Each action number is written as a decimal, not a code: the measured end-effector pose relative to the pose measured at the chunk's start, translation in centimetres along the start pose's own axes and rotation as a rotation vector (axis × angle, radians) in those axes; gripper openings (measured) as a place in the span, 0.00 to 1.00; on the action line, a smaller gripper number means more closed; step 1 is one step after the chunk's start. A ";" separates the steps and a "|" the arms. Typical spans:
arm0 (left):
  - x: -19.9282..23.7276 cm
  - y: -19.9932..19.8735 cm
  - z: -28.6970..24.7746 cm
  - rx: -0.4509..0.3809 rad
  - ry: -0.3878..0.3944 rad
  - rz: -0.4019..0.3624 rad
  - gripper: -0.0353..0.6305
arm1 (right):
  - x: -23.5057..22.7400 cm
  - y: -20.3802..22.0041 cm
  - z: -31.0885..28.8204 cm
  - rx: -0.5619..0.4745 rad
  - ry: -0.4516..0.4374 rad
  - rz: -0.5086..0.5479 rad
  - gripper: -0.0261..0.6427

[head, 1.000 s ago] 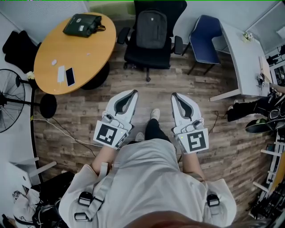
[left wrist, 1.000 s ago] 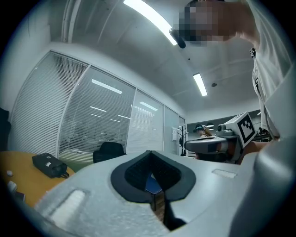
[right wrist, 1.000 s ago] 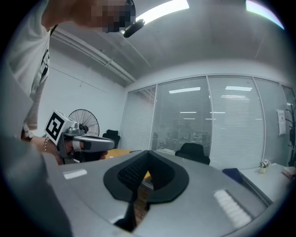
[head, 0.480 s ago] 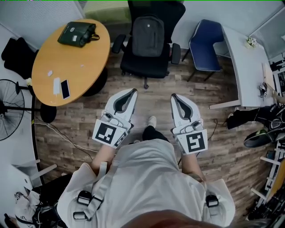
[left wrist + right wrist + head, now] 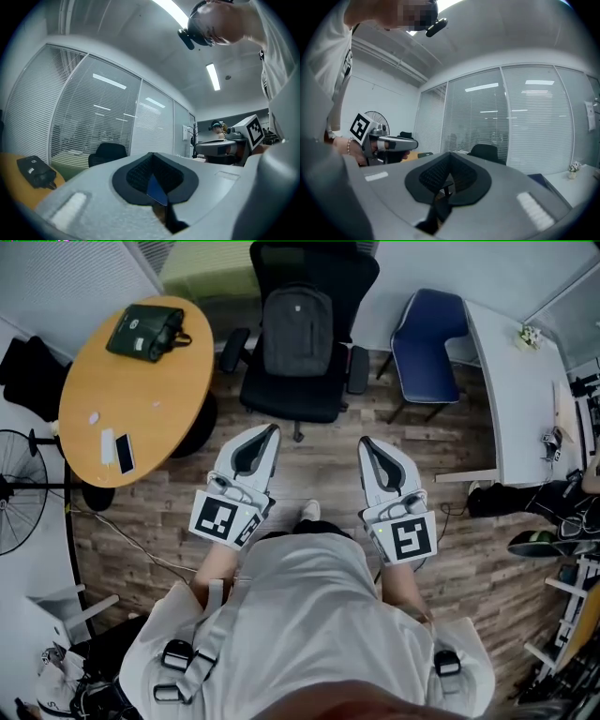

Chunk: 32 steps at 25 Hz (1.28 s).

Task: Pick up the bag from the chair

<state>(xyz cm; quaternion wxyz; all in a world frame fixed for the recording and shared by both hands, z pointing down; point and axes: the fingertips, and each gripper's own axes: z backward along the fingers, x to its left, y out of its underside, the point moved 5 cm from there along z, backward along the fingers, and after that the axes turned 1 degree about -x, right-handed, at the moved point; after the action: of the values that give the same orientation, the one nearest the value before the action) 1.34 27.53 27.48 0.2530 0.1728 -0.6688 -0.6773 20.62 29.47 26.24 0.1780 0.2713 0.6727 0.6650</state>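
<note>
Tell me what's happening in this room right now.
A person stands holding a left gripper and a right gripper, both shut and empty, pointed toward a black office chair. A grey backpack sits upright on that chair's seat, untouched, and the grippers are short of it. A second, dark bag lies on the round table to the left.

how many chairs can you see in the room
2. A black office chair straight ahead, with a backpack on it, and a blue chair just to its right. Others may be out of frame.
</note>
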 end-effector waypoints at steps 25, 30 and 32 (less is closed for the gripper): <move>10.6 2.0 -11.1 0.017 -0.025 0.023 0.06 | -7.1 2.8 -13.8 0.040 -0.033 -0.010 0.04; 15.7 1.9 -14.1 0.016 -0.019 0.033 0.06 | -8.2 2.5 -19.7 0.047 -0.026 -0.015 0.04; 17.7 1.8 -15.4 0.013 -0.012 0.034 0.06 | -8.5 2.0 -22.3 0.044 -0.015 -0.040 0.04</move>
<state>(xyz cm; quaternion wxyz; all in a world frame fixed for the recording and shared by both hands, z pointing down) -4.02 4.78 30.42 0.2596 0.1590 -0.6776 -0.6694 14.22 6.52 28.38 0.1902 0.2667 0.6912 0.6441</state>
